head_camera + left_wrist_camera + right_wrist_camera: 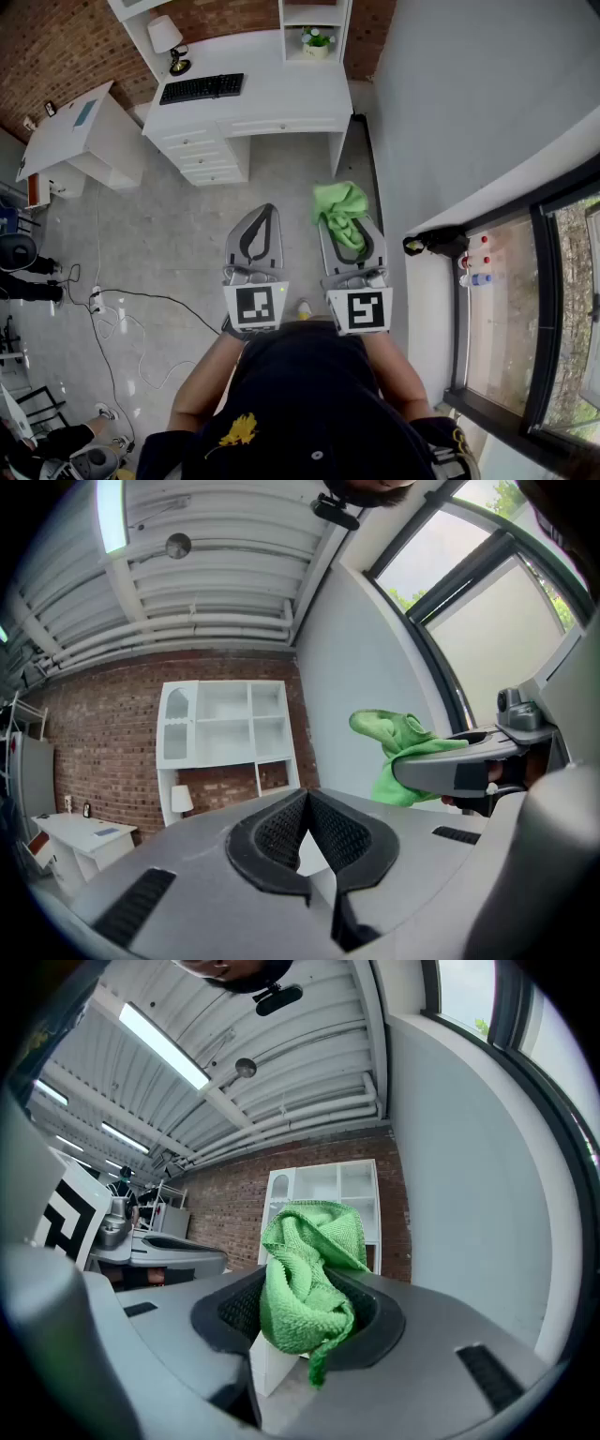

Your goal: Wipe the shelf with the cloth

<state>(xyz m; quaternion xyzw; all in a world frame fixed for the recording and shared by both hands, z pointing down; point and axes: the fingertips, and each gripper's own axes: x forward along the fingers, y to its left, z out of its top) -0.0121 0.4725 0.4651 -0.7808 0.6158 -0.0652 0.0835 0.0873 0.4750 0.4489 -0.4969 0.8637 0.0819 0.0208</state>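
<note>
Open grey floor (178,234) lies between me and the white surface (281,89). Its shelf (225,726) stands well ahead against brick, and a pale wall (469,112) runs close on my right. My right gripper (349,234) pinches the bunched green cloth (305,1279) in mid-air, well apart from the shelf, while the left gripper (307,799) beside it is pressed together on nothing.
</note>
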